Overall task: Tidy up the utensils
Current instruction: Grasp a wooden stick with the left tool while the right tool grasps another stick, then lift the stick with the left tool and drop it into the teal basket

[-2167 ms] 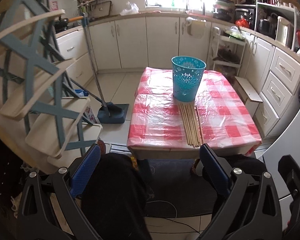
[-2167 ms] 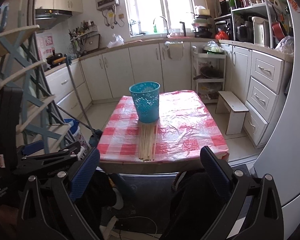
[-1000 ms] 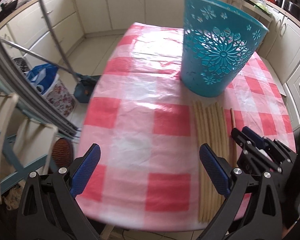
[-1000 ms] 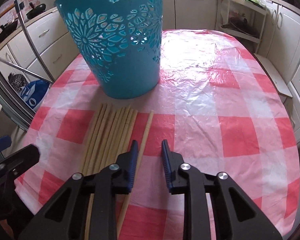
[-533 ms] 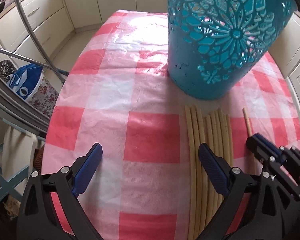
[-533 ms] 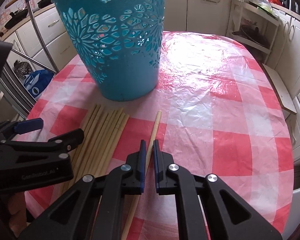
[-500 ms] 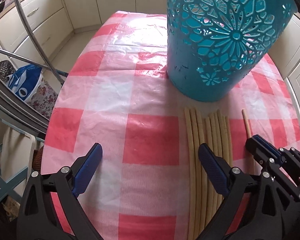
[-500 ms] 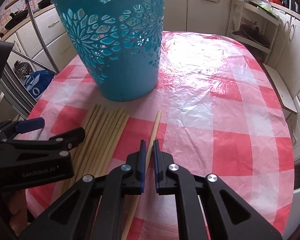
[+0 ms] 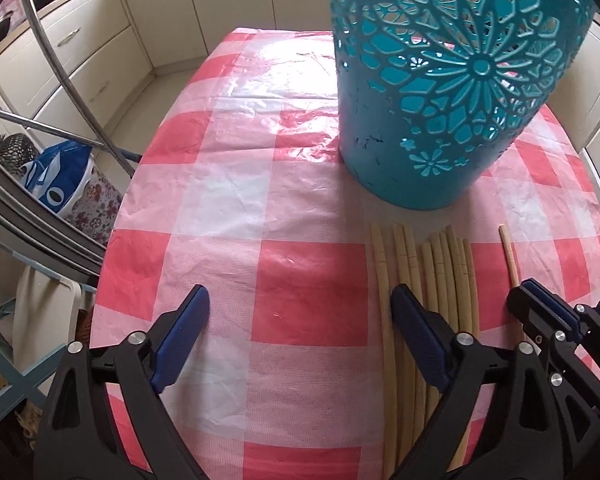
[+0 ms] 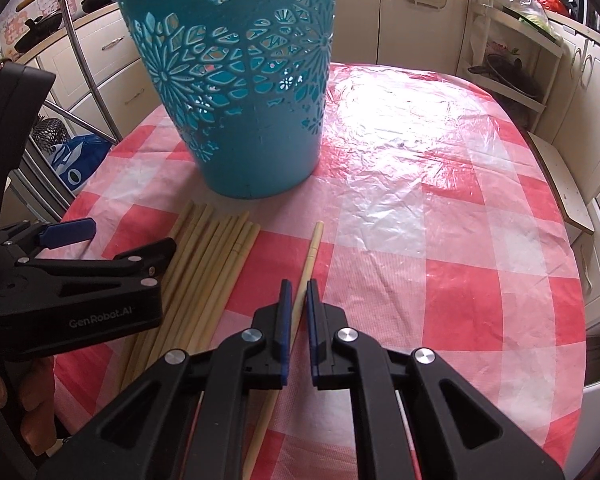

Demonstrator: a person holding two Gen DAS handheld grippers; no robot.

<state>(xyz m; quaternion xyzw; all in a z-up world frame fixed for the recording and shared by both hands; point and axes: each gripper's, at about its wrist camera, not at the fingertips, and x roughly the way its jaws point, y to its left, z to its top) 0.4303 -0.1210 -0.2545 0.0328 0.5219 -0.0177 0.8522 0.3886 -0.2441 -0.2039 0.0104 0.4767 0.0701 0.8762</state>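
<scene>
A teal cut-out basket stands upright on the red-and-white checked table. In front of it lies a bundle of several pale chopsticks, with a single chopstick apart to their right. My right gripper is shut on that single chopstick at about mid-length. My left gripper hovers wide over the cloth with its jaws closing. Its right finger sits over the bundle's left side, and mostly bare cloth lies between the fingers.
A metal broom handle and a blue bag stand off the table's left edge. White cabinets run along the back, with a low wooden stool to the right. A person's hand holds the left gripper.
Both grippers came in from beyond the table's near edge to just in front of the basket. The right jaws closed onto the single chopstick. The left jaws narrowed slightly.
</scene>
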